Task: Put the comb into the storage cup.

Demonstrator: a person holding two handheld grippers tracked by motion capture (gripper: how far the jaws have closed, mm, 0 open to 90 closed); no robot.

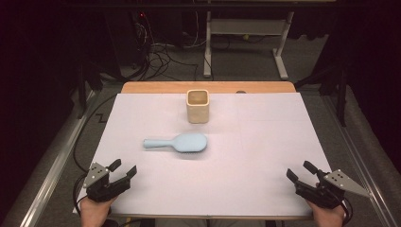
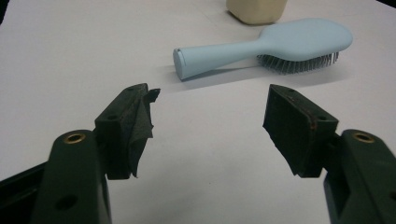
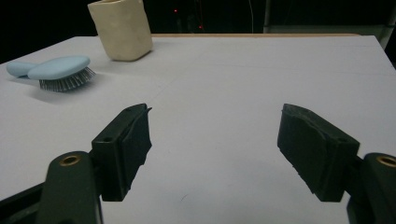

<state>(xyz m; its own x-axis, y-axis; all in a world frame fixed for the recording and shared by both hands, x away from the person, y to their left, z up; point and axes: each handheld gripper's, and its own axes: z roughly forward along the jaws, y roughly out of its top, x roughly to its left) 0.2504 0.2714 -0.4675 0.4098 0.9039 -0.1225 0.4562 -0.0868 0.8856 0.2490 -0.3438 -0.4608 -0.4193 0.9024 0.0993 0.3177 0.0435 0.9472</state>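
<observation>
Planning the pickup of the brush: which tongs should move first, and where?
Probably the left tongs: ease them forward toward the blue hairbrush's handle. Their jaws are open, and the handle's end points to that side, bristles down, near the beige cup.

On the table (image 1: 265, 189), near the middle: a hairbrush (image 1: 177, 143), lying bristles down, handle to the left. Just behind it, toward the far edge and apart from it: a square cup (image 1: 197, 106), standing upright. At the near left corner: the left gripper (image 1: 124, 170), jaws apart over bare surface. At the near right corner: the right gripper (image 1: 299, 172), jaws apart too. Both well apart from brush and cup.
</observation>
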